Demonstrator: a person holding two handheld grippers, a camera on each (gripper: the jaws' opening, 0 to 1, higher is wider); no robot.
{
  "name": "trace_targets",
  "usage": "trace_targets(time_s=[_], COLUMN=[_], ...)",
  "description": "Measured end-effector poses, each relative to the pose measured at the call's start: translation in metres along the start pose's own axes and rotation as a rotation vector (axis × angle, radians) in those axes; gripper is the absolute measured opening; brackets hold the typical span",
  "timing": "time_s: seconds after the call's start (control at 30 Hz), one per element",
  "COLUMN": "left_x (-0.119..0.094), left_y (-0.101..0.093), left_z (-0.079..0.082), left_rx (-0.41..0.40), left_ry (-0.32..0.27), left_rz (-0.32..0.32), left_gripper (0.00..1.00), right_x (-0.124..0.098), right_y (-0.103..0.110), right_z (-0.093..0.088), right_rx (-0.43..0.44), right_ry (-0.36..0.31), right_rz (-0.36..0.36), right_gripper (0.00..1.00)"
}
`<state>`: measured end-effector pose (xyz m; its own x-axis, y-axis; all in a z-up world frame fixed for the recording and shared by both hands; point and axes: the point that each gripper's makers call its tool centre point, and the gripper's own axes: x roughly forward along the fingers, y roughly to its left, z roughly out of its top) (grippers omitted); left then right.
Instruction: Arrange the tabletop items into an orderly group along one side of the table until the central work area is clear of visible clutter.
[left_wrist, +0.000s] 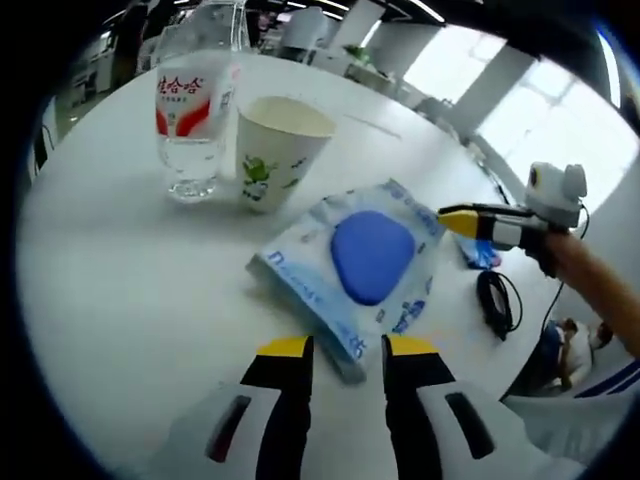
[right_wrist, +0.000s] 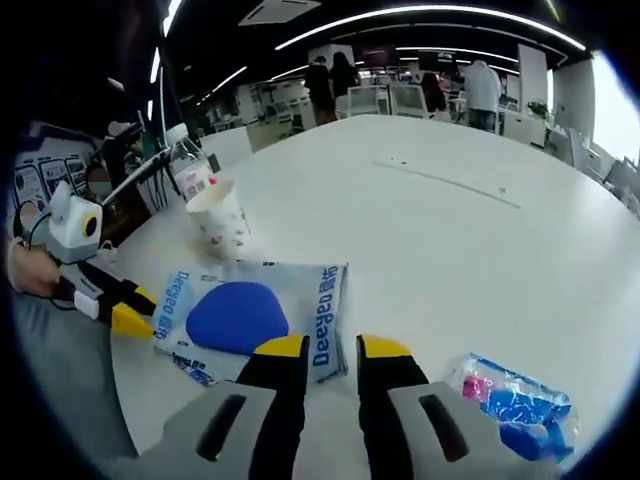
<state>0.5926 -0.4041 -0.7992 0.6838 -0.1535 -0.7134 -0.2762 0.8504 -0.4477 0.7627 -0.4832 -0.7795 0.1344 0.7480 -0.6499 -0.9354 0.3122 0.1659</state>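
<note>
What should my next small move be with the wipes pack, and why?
Probably ease the left gripper forward and close on the near edge of the wipes pack. Its open jaws already straddle that edge, the pack lies out in the table's middle, and the bottle and paper cup already stand together beyond it.

One bottle, one cup (two packets).
</note>
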Motion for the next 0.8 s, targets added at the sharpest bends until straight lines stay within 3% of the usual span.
trace_targets(time_s=[0.63, 0.8], left_x=[0.006, 0.008], left_y=[0.004, 0.005], left_z=[-0.003, -0.003], left_rx=[-0.026, -0.035], left_ry=[0.016, 0.016], left_rz=[0.001, -0.001], left_gripper=[0.16, 0.1], right_x=[0.007, 0.008], right_y=[-0.001, -0.002], right_z=[-0.007, -0.011], right_rx=[0.016, 0.017], right_ry=[0.028, 0.038], right_rz=[0.007, 0.007], right_gripper=[0.1, 0.08])
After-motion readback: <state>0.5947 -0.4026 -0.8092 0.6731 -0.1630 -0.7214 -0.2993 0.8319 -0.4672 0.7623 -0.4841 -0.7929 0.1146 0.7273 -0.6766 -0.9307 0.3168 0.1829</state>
